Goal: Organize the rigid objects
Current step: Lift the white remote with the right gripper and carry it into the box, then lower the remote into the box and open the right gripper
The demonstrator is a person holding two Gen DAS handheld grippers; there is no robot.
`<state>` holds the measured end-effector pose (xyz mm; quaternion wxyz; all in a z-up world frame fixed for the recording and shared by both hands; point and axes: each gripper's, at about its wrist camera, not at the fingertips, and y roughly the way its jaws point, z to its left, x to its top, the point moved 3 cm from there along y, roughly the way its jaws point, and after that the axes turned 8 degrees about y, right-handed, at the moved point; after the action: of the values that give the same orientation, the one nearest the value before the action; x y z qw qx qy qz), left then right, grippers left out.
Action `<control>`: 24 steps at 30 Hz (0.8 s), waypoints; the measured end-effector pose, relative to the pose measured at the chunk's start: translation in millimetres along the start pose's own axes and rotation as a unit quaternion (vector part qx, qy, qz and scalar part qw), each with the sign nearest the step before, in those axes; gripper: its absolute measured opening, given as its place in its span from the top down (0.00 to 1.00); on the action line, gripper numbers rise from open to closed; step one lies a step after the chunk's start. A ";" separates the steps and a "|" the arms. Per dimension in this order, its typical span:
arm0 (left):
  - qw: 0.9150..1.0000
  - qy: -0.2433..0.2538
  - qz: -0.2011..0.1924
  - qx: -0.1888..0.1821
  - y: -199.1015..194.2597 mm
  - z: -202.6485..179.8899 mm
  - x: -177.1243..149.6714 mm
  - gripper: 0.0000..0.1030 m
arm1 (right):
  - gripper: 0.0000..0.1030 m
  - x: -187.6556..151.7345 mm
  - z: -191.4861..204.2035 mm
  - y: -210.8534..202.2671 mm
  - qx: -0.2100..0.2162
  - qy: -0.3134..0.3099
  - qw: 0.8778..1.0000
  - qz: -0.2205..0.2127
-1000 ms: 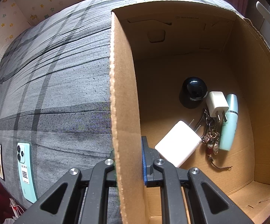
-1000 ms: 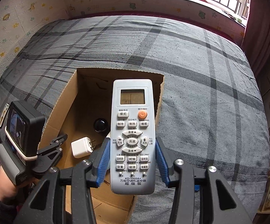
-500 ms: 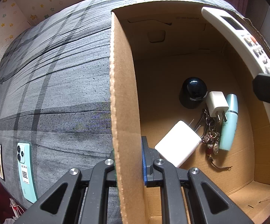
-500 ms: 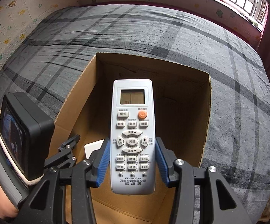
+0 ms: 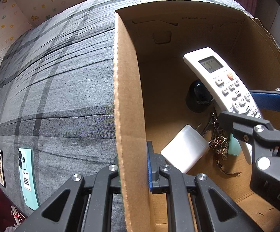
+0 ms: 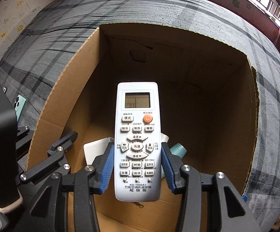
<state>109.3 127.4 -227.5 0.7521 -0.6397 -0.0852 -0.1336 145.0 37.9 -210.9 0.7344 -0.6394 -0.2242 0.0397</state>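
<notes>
While the left gripper (image 5: 133,171) is clamping the brown cardboard box (image 5: 128,104) wall, the right gripper (image 6: 137,166) is holding the white air-conditioner remote (image 6: 137,141) inside, above a white charger (image 5: 184,149) and other pieces; a mint-green phone (image 5: 26,172) is waiting on the bed.

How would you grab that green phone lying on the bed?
Grip the green phone across its two long edges, coming straight down from above. It lies flat, camera side up, on the bedspread, and it is narrow enough across for open fingers; its faces offer no hold.
</notes>
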 end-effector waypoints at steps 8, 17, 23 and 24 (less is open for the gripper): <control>1.000 0.001 0.000 0.002 -0.1 -1.0 0.1 0.88 | 0.52 -2.3 -3.1 11.1 -0.004 0.005 1.000 0.012; 1.000 0.001 0.001 0.002 -1.5 -2.1 0.2 0.87 | 0.38 4.0 0.3 7.4 -0.006 -0.001 1.000 -0.002; 1.000 0.002 0.000 0.004 -1.7 -2.2 -0.2 0.87 | 0.16 4.3 3.6 -4.4 -0.004 -0.010 1.000 -0.021; 1.000 0.002 0.000 0.004 -1.9 -2.1 -0.3 0.87 | 0.15 3.9 4.9 -6.2 -0.005 -0.013 1.000 -0.023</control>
<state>108.4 125.2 -226.2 0.7547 -0.6366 -0.0845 -0.1343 145.2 42.7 -203.5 0.7291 -0.6372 -0.2480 0.0302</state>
